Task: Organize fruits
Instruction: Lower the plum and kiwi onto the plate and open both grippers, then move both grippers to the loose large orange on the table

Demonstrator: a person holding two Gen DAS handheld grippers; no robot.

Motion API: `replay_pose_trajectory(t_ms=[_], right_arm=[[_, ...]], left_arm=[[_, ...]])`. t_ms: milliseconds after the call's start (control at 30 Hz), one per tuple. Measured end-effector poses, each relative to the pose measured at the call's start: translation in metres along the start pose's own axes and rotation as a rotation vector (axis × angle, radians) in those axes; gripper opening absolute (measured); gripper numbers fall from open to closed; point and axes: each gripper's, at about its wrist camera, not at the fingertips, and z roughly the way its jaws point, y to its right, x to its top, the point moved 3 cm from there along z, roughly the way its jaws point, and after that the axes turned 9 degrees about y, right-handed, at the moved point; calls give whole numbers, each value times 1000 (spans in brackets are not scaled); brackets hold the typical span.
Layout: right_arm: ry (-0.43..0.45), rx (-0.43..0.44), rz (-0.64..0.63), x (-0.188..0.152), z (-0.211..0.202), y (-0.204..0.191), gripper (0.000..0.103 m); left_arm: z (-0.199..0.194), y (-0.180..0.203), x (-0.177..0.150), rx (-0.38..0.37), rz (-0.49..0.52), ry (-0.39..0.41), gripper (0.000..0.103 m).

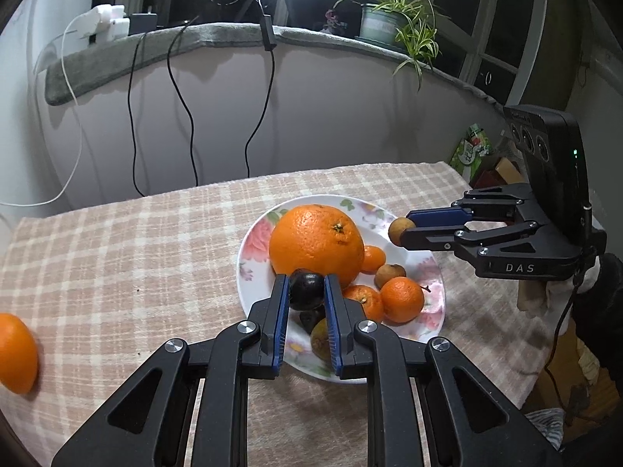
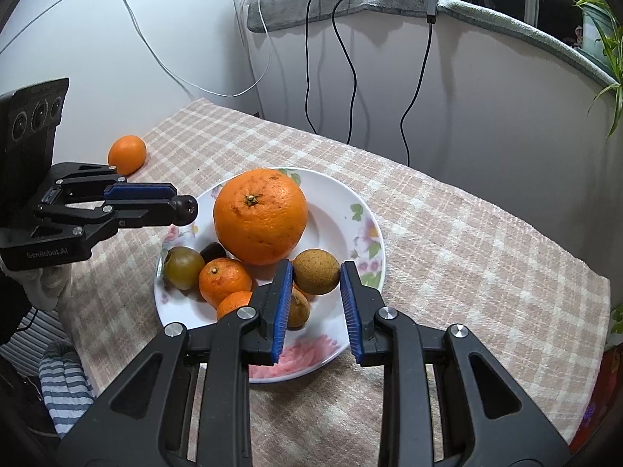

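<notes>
- Fruits lie on a floral plate [image 2: 362,210]; left tool [image 1: 306,286] clamps a dark plum [image 1: 305,290], right tool [image 2: 316,274] a brown fruit [image 2: 316,271].
- Checked tablecloth [image 2: 467,257] covers the table.
- Cables [image 2: 346,66] hang below a windowsill [image 1: 241,33] with a spider plant [image 1: 405,11].

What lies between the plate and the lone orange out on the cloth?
Nothing but bare checked cloth between the plate and the lone orange, seen in the right wrist view.

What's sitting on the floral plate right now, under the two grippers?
On the plate: a big orange, mandarins, a greenish-brown fruit, a dark plum. Fingers hide part of another brown fruit.
</notes>
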Motion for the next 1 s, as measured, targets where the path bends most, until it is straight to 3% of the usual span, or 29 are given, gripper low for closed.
replay_pose_trajectory(t_ms=[733, 800, 867, 900, 1000], right_arm=[[-1, 1, -4, 3, 4, -5, 27], [3, 0, -1, 4, 3, -5, 31], [13, -7, 0, 5, 1, -4, 51], [20, -9, 0, 6, 0, -4, 55], [34, -9, 8, 9, -5, -3, 59]], left_arm=[[-6, 3, 1, 18, 13, 13, 19], [-6, 3, 2, 19, 13, 16, 23], [-7, 2, 2, 18, 13, 20, 31], [-8, 2, 2, 21, 14, 23, 36], [-11, 1, 3, 25, 12, 32, 39]])
